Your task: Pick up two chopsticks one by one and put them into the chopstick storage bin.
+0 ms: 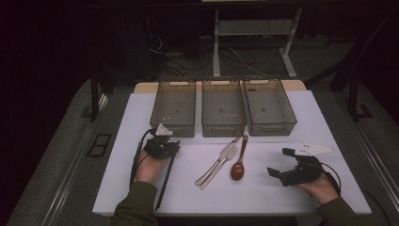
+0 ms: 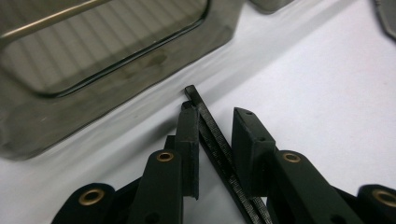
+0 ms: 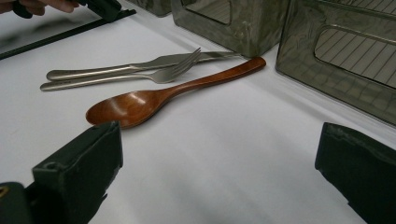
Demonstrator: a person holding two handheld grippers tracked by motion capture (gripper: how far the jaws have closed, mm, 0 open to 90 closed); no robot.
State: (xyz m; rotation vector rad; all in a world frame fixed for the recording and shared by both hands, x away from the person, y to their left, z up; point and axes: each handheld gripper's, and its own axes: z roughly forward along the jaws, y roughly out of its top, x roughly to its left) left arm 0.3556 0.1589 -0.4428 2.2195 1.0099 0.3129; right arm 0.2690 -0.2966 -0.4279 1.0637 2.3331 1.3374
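A long thin black stick (image 1: 165, 181) lies on the white table (image 1: 263, 197) at the left. Its far end (image 2: 205, 116) runs between the jaws of my left gripper (image 2: 217, 114). One pad touches the stick; a gap shows at the other. That gripper (image 1: 170, 145) rests low on the table just before the left bin (image 1: 174, 128). A steel knife (image 1: 217, 162), a steel fork (image 1: 225, 160) and a brown wooden spoon (image 1: 239, 165) lie side by side in the middle. My right gripper (image 1: 279, 162) stands wide open at the right with nothing between its jaws, facing the spoon (image 3: 140, 105).
Three grey see-through bins stand in a row at the back: left bin (image 2: 93, 93), middle (image 1: 223, 127) and right (image 1: 270, 125), all with nothing in them. The table's front edge runs close to the person's sleeves. Floor and cables lie beyond the table.
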